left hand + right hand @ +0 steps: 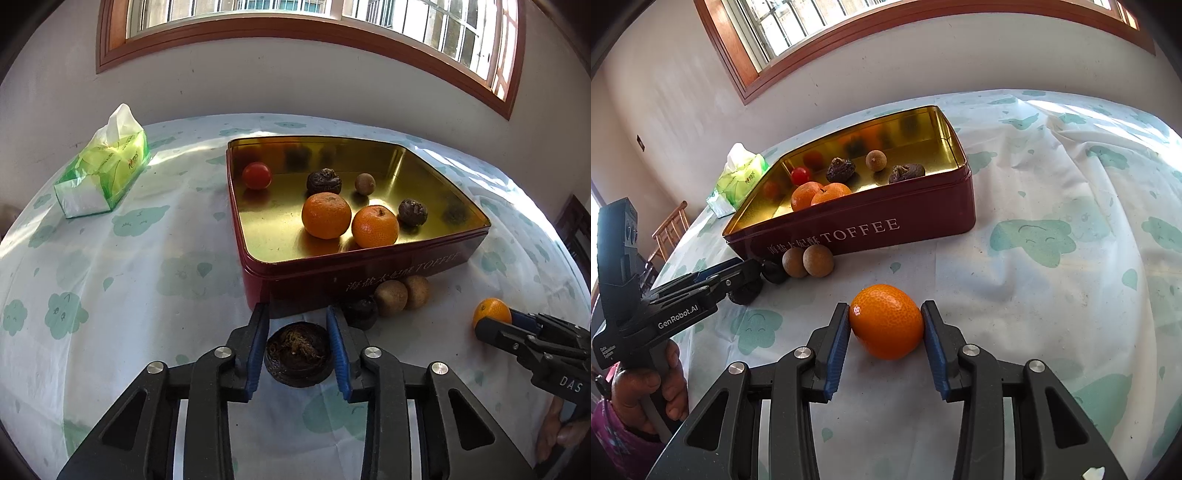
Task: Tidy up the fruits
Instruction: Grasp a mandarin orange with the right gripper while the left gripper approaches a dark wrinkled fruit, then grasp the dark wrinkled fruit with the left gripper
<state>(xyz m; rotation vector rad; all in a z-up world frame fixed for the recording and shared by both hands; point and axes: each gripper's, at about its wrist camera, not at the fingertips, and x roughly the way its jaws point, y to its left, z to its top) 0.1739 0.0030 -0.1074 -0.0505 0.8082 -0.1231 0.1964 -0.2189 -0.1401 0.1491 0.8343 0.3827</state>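
Observation:
A dark, wrinkled round fruit rests on the tablecloth, and my left gripper is shut on it, its blue pads touching both sides. An orange sits on the cloth with my right gripper shut on it. The red toffee tin lies open just beyond both. It holds two oranges, a red tomato, two dark wrinkled fruits and a small brown one. Two brown round fruits and another dark one lie against the tin's front wall.
A green tissue pack stands on the far left of the table. A wooden chair is beyond the table's left edge. The wall and a window close off the back. Open cloth stretches to the right of the tin.

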